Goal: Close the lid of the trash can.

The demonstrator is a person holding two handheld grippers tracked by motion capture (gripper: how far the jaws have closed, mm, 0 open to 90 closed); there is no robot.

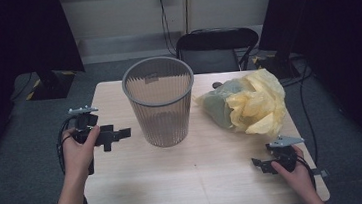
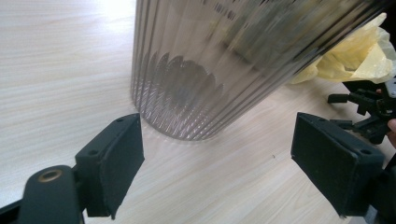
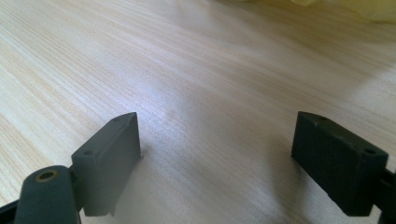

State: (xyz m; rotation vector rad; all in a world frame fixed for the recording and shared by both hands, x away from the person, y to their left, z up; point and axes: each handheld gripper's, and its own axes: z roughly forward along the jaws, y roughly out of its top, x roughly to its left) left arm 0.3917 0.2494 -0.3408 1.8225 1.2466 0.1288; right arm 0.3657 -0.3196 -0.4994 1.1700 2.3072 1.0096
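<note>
Grippers (jaws apart) flank ribbed bin (image 1: 160,102).

No readable txt, labels or nos. anywhere — nothing legible.

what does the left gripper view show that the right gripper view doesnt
Left gripper view alone: the ribbed wastebasket standing just beyond its open claw, and the right claw farther off at the right edge.

Right gripper view alone: its own claw, open over bare wood with nothing between the jaws.

Both: the light wooden table and a part of the yellow plastic bag, a mere sliver along the top edge of the right gripper view.
</note>
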